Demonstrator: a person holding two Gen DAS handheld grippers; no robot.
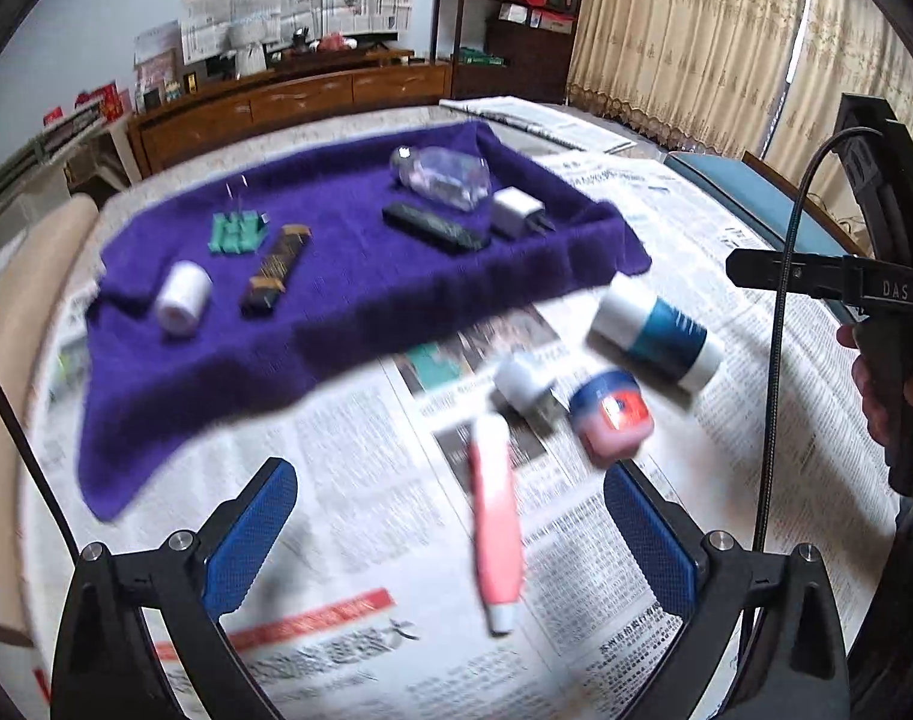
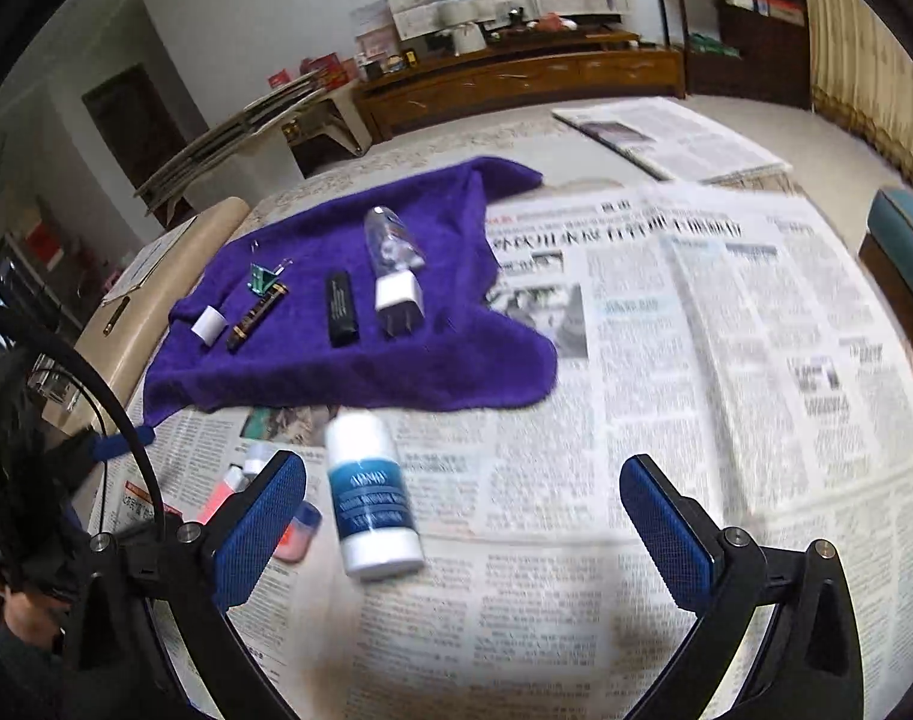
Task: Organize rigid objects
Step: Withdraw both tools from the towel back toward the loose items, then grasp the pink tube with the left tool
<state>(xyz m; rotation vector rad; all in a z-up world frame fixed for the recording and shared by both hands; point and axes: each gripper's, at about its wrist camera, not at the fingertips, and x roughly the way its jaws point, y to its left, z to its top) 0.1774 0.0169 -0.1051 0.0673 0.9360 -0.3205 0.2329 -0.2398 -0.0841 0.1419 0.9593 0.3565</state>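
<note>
Purple cloth [image 1: 348,312]: spread over the far-left part of a table covered in newspaper [image 2: 696,360], six small things lying on it.
On the cloth, left group: white roll [image 1: 183,298] at the near-left, brown patterned bar [image 1: 276,269] just beside it, green clip [image 1: 237,232] behind the two.
On the cloth, right group: black bar [image 1: 435,228], white charger [image 1: 516,211] with its prongs out, clear bottle [image 1: 441,176] on its side at the far edge.
On the newspaper: white-and-blue bottle [image 2: 369,498] lying just off the cloth's near edge; pink jar [image 1: 613,414] with a blue lid beside it; small white-capped item [image 1: 525,381] next to the jar, blurred; pink tube [image 1: 497,525] lying with its white cap toward the camera.
Left gripper [image 1: 450,540]: over the newspaper, blue-padded jaws wide apart and holding nothing, the pink tube between them in the left wrist view.
Right gripper [image 2: 462,531]: jaws wide apart and holding nothing, the white-and-blue bottle lying between them, nearer the left pad.
Backdrop: wooden sideboard [image 1: 288,102] along the far wall, newspaper sheets pinned above it, beige curtain [image 1: 684,42] at the right.
Focus: both views smeared with blur, small print unreadable.
</note>
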